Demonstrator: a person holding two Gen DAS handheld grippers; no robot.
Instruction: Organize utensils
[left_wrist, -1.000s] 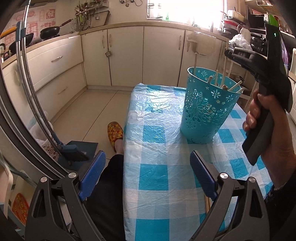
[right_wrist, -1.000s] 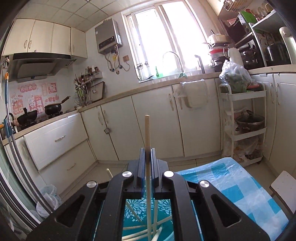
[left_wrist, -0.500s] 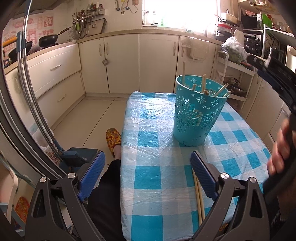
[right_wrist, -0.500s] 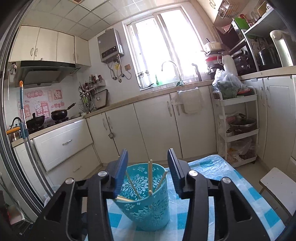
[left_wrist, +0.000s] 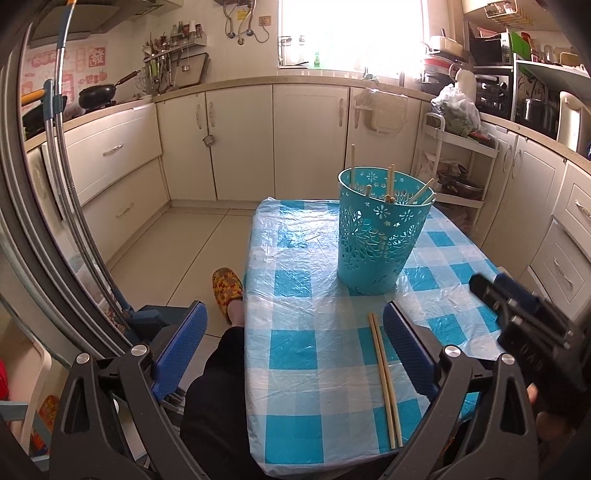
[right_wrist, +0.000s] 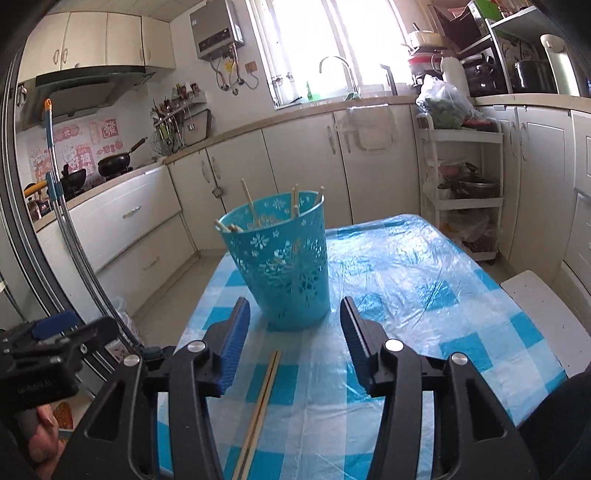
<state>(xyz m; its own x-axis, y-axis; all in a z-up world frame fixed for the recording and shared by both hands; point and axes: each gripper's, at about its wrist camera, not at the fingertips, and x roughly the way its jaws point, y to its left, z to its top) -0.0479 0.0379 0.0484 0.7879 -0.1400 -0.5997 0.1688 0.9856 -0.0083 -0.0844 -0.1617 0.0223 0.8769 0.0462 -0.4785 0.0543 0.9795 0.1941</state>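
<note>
A teal openwork basket (left_wrist: 380, 240) (right_wrist: 284, 266) stands upright on the blue-checked table (left_wrist: 303, 347) and holds several wooden chopsticks that lean against its rim. A pair of chopsticks (left_wrist: 384, 376) (right_wrist: 260, 402) lies side by side on the cloth in front of the basket. My left gripper (left_wrist: 293, 308) is open wide with nothing between its fingers, and the pair lies just inside its right finger. My right gripper (right_wrist: 294, 306) is open and empty, close to the basket's base, with the pair below its left finger. In the left wrist view, the right gripper (left_wrist: 517, 314) shows at the right edge.
A person's leg and patterned slipper (left_wrist: 227, 288) are at the table's left edge. A white trolley (right_wrist: 465, 166) with pots stands beyond the far right corner, and a white stool (right_wrist: 546, 314) beside the table. Metal mop handles (left_wrist: 74, 184) lean at the left. Cabinets line the walls.
The right gripper let go of a chopstick over the basket, opened, then drew back and down. The left gripper pulled back and rose a little, bringing the pair on the table into view.
</note>
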